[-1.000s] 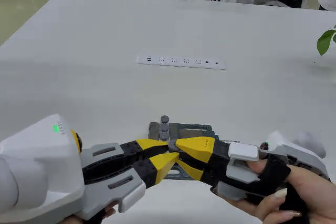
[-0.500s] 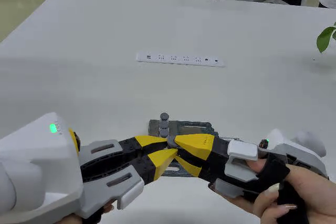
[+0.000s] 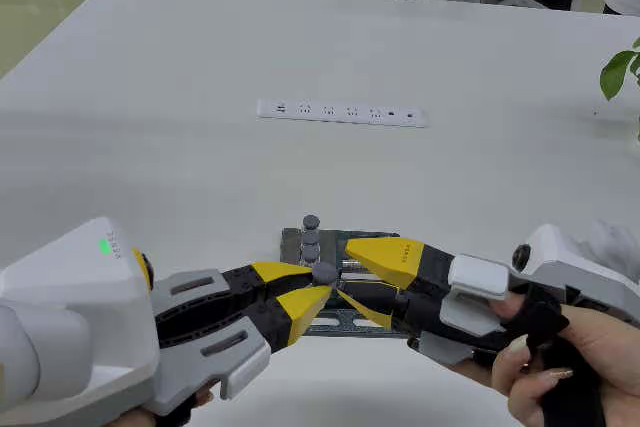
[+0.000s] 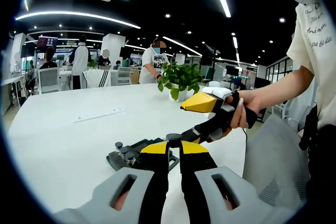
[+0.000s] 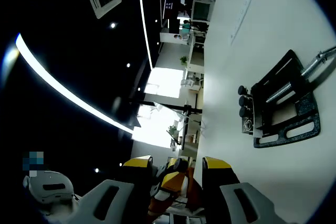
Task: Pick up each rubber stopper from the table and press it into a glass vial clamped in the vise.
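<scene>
Nearest the person, the left tool (image 3: 315,281) is clamping its yellow tips on a grey rubber stopper (image 3: 324,273), holding it in the air just in front of the vise (image 3: 291,243). The left gripper view is showing the same thing: the two jaws are pressing together on the stopper.

Half a second ago the right tool (image 3: 343,273) was closing tightly around that same spot, its jaws interleaving with the left ones. Now its jaws are standing clearly apart, one above and one below the stopper, and its body is sitting further to the right. This looks like a hand-over finishing, with the stopper now resting with the left tool alone.

Beyond the tools, the vise is lying flat on the desk (image 3: 150,147), unmoved since the earlier frames, with a row of vials (image 5: 242,101) already wearing grey stoppers. Whether an uncapped vial is waiting there cannot be told.

Farther back, a white power strip (image 3: 342,113) is lying across the desk.
</scene>
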Action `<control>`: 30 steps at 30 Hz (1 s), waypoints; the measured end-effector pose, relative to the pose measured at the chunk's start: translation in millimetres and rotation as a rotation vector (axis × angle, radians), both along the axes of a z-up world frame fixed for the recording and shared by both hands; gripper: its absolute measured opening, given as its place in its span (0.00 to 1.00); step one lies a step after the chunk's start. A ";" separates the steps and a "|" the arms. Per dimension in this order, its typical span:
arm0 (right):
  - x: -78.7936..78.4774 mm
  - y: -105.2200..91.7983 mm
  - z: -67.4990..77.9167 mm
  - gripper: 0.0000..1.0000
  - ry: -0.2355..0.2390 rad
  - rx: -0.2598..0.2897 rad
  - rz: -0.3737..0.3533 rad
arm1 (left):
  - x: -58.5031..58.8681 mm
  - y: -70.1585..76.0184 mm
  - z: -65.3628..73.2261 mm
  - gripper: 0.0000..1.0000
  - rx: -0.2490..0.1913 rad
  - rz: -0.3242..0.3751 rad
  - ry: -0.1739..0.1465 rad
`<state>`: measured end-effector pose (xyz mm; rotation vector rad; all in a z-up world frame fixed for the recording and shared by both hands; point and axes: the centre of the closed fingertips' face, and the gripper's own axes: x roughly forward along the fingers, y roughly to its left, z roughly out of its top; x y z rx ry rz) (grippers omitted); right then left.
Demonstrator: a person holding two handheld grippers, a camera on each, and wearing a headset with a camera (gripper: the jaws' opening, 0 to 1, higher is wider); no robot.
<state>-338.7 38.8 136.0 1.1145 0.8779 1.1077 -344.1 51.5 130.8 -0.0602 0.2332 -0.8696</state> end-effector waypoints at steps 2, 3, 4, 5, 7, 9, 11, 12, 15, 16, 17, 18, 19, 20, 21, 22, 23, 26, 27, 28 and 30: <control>-0.6 -1.3 1.8 0.37 -0.080 -0.046 0.035 | -0.8 -0.6 -1.6 0.03 0.003 -0.003 0.004; -1.2 -2.2 2.1 0.38 -0.131 -0.089 0.061 | -1.4 -0.9 -3.0 0.03 0.004 -0.006 0.009; -2.3 -2.3 2.4 0.39 -0.166 -0.116 0.084 | -1.5 -0.9 -3.8 0.03 0.006 -0.006 0.011; -2.2 -2.1 4.5 0.42 -0.229 -0.151 0.109 | -2.0 -1.0 -4.6 0.03 0.007 -0.008 0.013; 0.1 -1.5 7.7 0.44 -0.319 -0.201 0.127 | -2.3 -0.9 -5.3 0.04 0.008 -0.009 0.015; 0.5 -1.3 11.4 0.44 -0.394 -0.242 0.175 | -2.6 -0.7 -5.9 0.04 0.011 -0.010 0.016; 2.0 0.6 15.6 0.44 -0.482 -0.286 0.204 | -2.9 -0.5 -6.8 0.04 0.014 -0.013 0.020; 2.8 0.1 15.7 0.44 -0.514 -0.304 0.224 | -3.1 -0.5 -7.0 0.04 0.015 -0.014 0.020; 3.5 -0.5 13.6 0.43 -0.634 -0.394 0.299 | -4.1 -0.6 -8.0 0.04 0.020 -0.019 0.022; 1.1 0.3 13.0 0.43 -0.692 -0.436 0.339 | -4.6 -0.7 -8.8 0.04 0.023 -0.021 0.024; -0.1 0.8 12.7 0.42 -0.738 -0.463 0.365 | -4.8 -0.7 -9.3 0.04 0.024 -0.022 0.025; -2.4 1.1 12.2 0.42 -0.801 -0.498 0.409 | -5.4 -0.7 -10.5 0.04 0.026 -0.023 0.029; -4.1 1.1 11.3 0.41 -0.839 -0.524 0.440 | -5.7 -0.8 -11.1 0.04 0.030 -0.025 0.030; -5.9 0.6 10.1 0.40 -0.888 -0.550 0.480 | -6.2 -1.1 -11.4 0.04 0.030 -0.028 0.030; -7.2 -0.1 8.0 0.39 -0.954 -0.592 0.527 | -7.0 -1.8 -11.6 0.04 0.028 -0.031 0.032; -9.3 -0.3 6.9 0.38 -0.990 -0.611 0.564 | -7.4 -2.1 -12.1 0.04 0.030 -0.033 0.033; -11.8 -0.9 5.1 0.37 -1.027 -0.641 0.613 | -7.9 -2.7 -12.8 0.04 0.033 -0.036 0.033; -11.6 -2.2 1.3 0.33 -1.110 -0.687 0.704 | -9.3 -4.7 -13.8 0.04 0.040 -0.046 0.032; -13.0 -1.5 1.0 0.33 -1.121 -0.689 0.726 | -9.8 -5.5 -14.0 0.04 0.042 -0.049 0.031; -14.4 -2.1 -0.9 0.32 -1.131 -0.695 0.761 | -10.7 -6.9 -14.5 0.04 0.045 -0.056 0.031; -16.1 -1.7 -4.5 0.29 -1.153 -0.717 0.814 | -12.2 -9.8 -15.1 0.04 0.058 -0.066 0.025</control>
